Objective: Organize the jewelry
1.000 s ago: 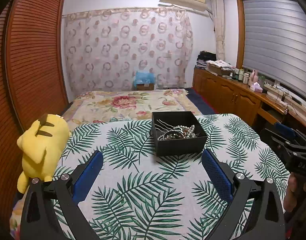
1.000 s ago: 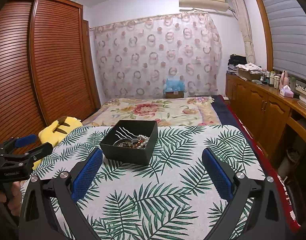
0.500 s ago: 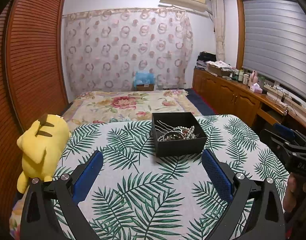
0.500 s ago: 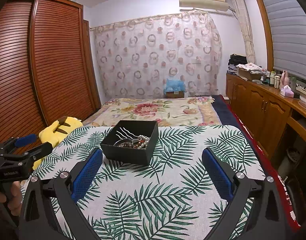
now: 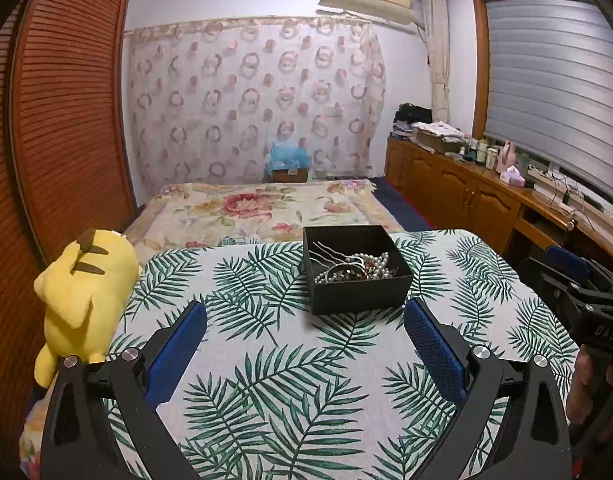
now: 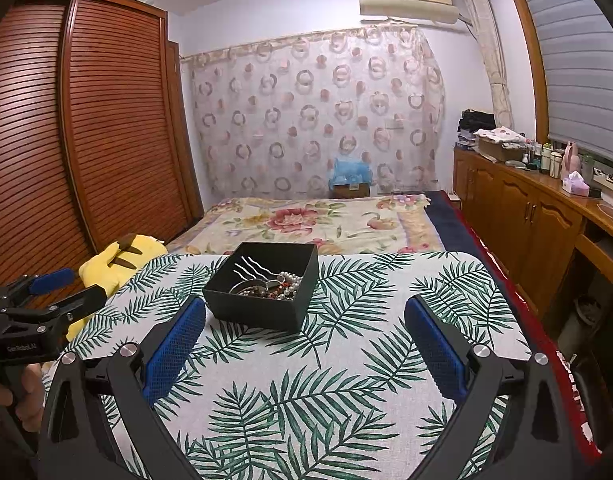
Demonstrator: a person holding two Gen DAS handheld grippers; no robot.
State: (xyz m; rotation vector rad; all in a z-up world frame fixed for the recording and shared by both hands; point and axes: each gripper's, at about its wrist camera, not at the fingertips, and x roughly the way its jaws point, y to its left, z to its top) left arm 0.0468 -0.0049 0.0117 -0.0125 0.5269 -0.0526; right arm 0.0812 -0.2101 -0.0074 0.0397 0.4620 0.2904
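A black open box [image 5: 362, 292] [image 6: 254, 312] stands on the palm-leaf tablecloth [image 5: 266, 360] [image 6: 346, 360]. Inside lie pearl strands [image 5: 370, 268] [image 6: 288, 282], dark beads and silver wavy hairpins [image 5: 326, 254] [image 6: 248, 268]. My left gripper [image 5: 304, 320] is open, low over the cloth, just short of the box, nothing between its blue pads. My right gripper [image 6: 304, 320] is open too, with the box beyond its left fingertip. Each gripper also shows at the edge of the other's view: the right gripper [image 5: 578, 284] and the left gripper [image 6: 46, 292].
A yellow plush toy [image 5: 82, 296] [image 6: 122, 258] lies at the table's left edge. Behind the table is a bed with a floral cover [image 5: 262, 208]. A slatted wooden wardrobe [image 6: 86, 128] is at left, wooden cabinets [image 6: 538, 216] at right. A hand [image 5: 586, 376] holds the right gripper.
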